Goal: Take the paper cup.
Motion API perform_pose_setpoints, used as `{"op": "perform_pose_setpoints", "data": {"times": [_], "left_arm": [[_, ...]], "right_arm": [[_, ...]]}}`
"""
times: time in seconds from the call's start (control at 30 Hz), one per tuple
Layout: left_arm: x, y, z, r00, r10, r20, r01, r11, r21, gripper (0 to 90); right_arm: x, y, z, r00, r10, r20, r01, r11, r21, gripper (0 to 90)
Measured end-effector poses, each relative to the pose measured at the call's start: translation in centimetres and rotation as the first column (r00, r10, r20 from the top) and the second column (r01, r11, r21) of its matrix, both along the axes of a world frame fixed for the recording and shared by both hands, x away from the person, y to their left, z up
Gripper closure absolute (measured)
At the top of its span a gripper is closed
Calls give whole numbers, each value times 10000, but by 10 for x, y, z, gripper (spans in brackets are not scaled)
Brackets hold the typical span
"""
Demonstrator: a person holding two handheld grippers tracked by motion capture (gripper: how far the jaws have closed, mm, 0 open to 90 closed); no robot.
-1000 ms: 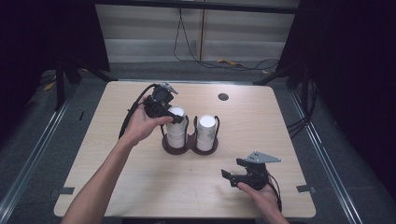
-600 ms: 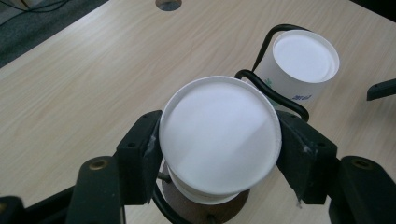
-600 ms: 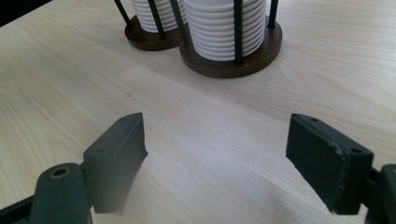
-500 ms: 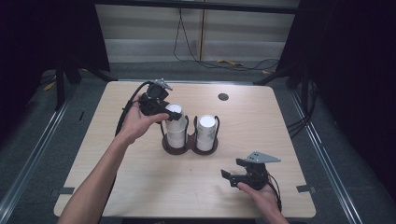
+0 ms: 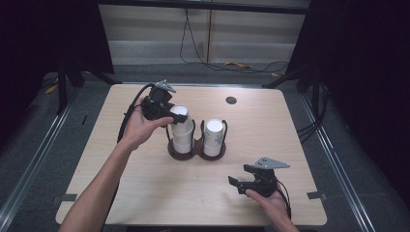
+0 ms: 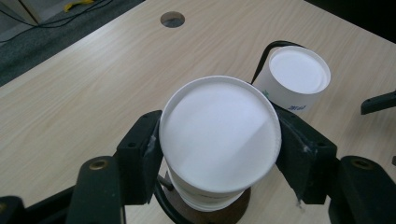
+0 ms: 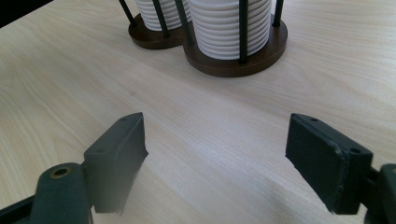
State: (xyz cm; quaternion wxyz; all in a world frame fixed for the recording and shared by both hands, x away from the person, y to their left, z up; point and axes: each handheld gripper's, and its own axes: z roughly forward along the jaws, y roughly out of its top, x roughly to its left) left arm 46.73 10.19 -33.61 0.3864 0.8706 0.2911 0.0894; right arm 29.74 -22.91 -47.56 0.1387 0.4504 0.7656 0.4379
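Two stacks of white paper cups are standing upside down side by side in a dark wooden holder with thin black upright rods, near the middle of the bench in the high view. The left hand-held gripper is reaching in from the upper left of that frame and is clenching the top cup of the left stack; in the left gripper view its two black pads are pressing on opposite sides of that cup, just under the white round base that is facing the camera. The cup is sitting tilted over the stack beneath it, whose ribbed rims are showing at the lower centre of that view.

The right stack is standing just beside it, to the right in the high view and at the upper right of the left gripper view, untouched.

The right hand-held gripper is resting low at the lower right of the high view, well apart from the holder, with its jaws released and nothing between them; in the right gripper view bare bench is lying between the two pads, and the holder's base is sitting at the top of the frame.

A small dark round hole is lying in the bench toward the upper right.
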Motion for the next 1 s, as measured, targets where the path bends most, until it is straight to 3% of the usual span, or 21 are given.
{"op": "perform_pose_setpoints", "data": {"times": [0.3, 0.43, 1.0], "left_arm": [[-2, 7, 8, 10000, 26, 81, -24, 9997, -240, 368], [-4, 10, 11, 9995, -33, 315, 43, 9995, -325, 367], [-18, 26, 16, 9969, 64, 782, 31, 9928, -1200, 367]], "right_arm": [[0, 0, 0, 10000, 39, 8, -39, 10000, -28, 201], [0, 0, 0, 10000, 7, 1, -7, 10000, 6, 200], [0, -1, 0, 10000, 20, 38, -19, 10000, -10, 200]]}}
